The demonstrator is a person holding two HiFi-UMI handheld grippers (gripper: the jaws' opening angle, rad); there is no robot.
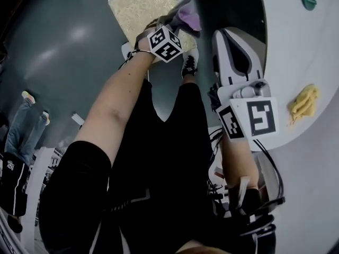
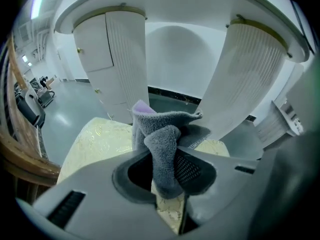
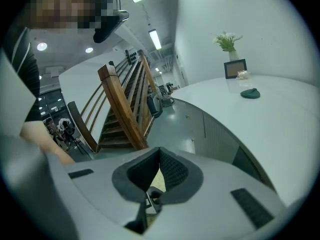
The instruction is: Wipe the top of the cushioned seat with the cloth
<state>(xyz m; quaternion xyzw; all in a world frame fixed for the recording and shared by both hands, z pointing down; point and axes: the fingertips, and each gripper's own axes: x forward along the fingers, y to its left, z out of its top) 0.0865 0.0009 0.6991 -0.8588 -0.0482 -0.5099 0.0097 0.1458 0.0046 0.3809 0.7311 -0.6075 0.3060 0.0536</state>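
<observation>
Cushioned seat (image 2: 90,144) underlies cloth (image 2: 162,134) pinched by left tool (image 2: 167,174).

Pale room, glossy grey floor (image 1: 58,52) catching the light

A curved white counter (image 3: 280,114) sweeps along a plain white wall (image 3: 215,14) — on it stand a vase of flowers (image 3: 228,43) and a small frame (image 3: 235,69). Wooden stairs (image 3: 122,119) rise behind, strip lights (image 3: 154,39) run overhead, and two white fluted pillars (image 2: 125,64) stand on the floor.

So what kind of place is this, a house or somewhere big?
Probably the lobby of a big building, not a house. There's a long curved white counter with flowers on it, a wooden staircase, and strip lights on the ceiling.
</observation>
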